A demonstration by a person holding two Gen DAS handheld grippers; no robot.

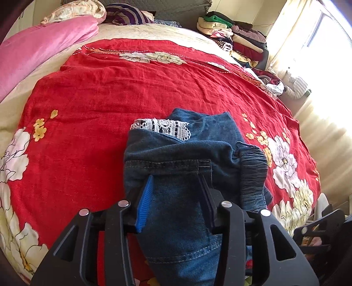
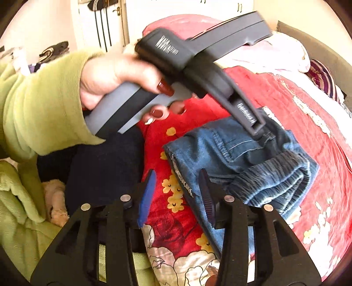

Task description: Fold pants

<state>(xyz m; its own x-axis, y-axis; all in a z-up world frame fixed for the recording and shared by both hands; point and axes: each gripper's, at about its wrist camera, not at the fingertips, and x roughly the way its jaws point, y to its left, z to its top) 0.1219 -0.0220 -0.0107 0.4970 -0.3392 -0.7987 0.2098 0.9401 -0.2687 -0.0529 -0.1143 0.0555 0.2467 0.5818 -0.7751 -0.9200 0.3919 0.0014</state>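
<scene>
With both the left gripper [image 1: 176,193] and right gripper [image 2: 178,187] being held part-open and empty, the folded pants [image 1: 187,154] are being risked: snagged denim could unfold.

This is a bedroom in a home. A wide bed [image 1: 132,88] fills most of the view, covered with a red flowered bedspread [image 1: 110,92], with a pink quilt [image 1: 37,50] and a striped pillow [image 1: 129,14] at its head. Folded clothes [image 1: 231,33] are stacked along the far side, and a curtained window [image 1: 312,44] lets in bright daylight. A white door [image 2: 99,24] stands nearby.
</scene>
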